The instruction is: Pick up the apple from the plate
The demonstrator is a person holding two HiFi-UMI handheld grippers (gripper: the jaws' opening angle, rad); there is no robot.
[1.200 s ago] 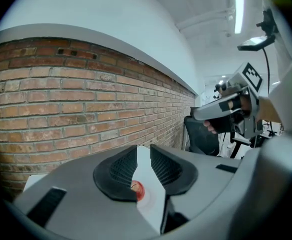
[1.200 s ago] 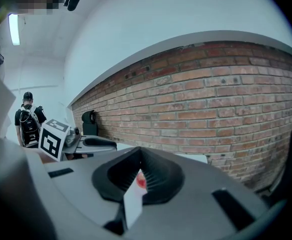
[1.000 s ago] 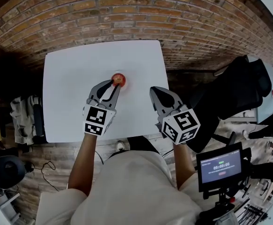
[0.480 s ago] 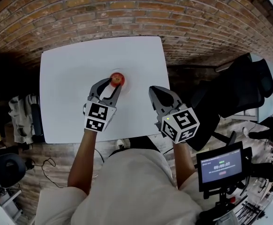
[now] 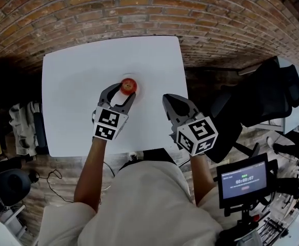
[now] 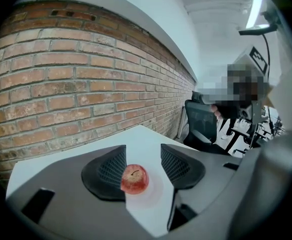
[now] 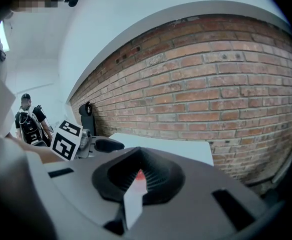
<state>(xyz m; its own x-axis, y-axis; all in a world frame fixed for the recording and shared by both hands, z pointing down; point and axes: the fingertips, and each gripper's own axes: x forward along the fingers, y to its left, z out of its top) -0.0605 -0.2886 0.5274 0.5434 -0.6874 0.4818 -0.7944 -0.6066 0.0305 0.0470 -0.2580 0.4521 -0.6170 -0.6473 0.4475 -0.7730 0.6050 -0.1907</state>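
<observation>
Two grippers nearest: right gripper (image 5: 170, 100) clenched, empty; left gripper (image 5: 122, 92) released, jaws just opening, apple (image 6: 134, 179) between them, ungripped. Apple upright on plate (image 6: 157, 190), mid table (image 5: 72, 101). Beyond, brick wall (image 5: 139, 9).

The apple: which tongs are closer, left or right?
Left. The left tongs, jaws just opening, have the apple between them; the right tongs, shut, hang off to its right.
</observation>
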